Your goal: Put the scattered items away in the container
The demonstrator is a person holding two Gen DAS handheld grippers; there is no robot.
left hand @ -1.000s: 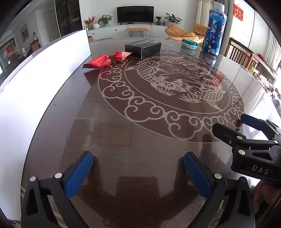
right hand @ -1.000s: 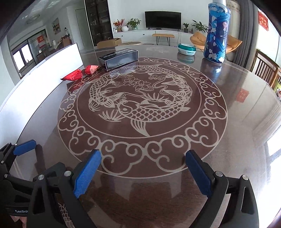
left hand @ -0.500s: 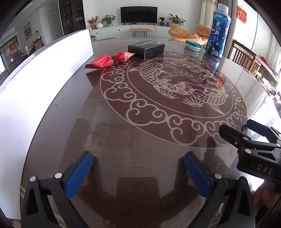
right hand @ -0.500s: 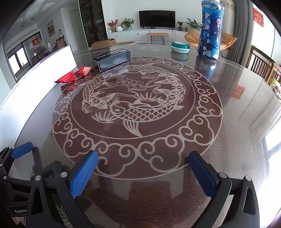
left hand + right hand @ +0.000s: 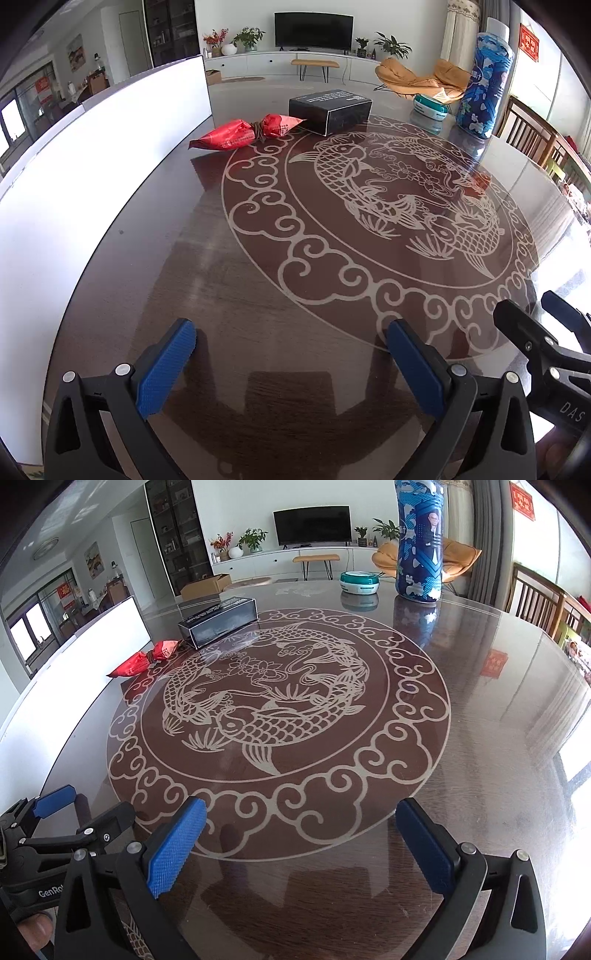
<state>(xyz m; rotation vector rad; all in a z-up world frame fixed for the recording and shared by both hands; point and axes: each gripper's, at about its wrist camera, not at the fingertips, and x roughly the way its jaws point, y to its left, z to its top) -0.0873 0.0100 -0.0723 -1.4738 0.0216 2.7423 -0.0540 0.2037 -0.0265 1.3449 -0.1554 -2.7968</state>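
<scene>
Both views now sit closer to the black box point(image 5: 330, 110); red packet point(image 5: 243, 133) lies left of it, long axis crosswise, nearer the left tongs point(image 5: 291, 363); both tongs point(image 5: 301, 843) wide, empty

I see a living room past the round dark table point(image 5: 498, 709). A black television point(image 5: 313, 30) hangs on the white far wall above a long white cabinet point(image 5: 280, 559) with potted plants. Orange lounge chair point(image 5: 417, 79) beside it; daylight from windows at right.
</scene>
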